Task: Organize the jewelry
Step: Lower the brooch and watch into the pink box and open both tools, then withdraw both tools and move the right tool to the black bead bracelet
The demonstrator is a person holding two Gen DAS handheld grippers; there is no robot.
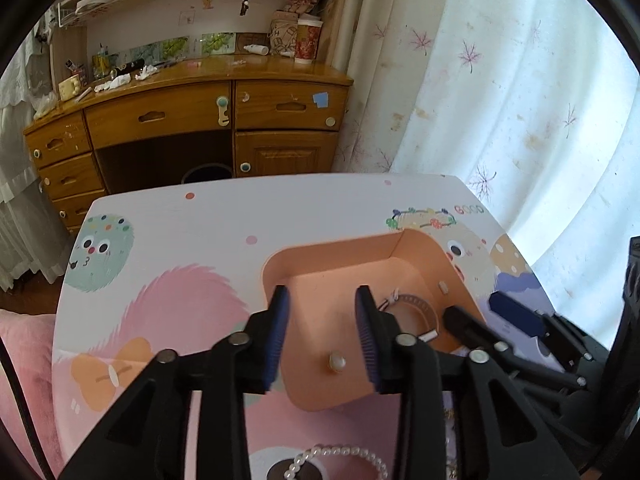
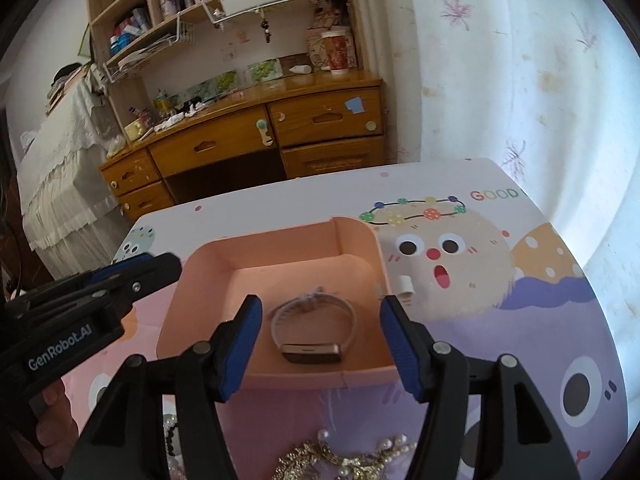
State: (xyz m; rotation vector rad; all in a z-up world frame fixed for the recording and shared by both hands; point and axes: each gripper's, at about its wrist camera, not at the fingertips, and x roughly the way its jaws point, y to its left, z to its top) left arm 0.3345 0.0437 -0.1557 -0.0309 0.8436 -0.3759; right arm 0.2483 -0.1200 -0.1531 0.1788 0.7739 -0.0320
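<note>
Both my grippers hang wide apart and carry nothing — left gripper [image 1: 322, 332], right gripper [image 2: 320, 344] — over the pink tray [image 2: 280, 248]. Inside it already lie a bracelet [image 2: 314, 328] and a pearl earring [image 1: 337, 362]. A pearl strand [image 1: 340, 458] and gold pearl piece [image 2: 340, 460] wait on the table — only the left view shows the earring.

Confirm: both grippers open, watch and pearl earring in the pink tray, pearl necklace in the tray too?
Not quite: the pearl necklace lies on the table in front of the pink tray, not in it, as the left wrist view shows. The rest holds: the watch and pearl earring are in the tray, left gripper and right gripper open.
</note>
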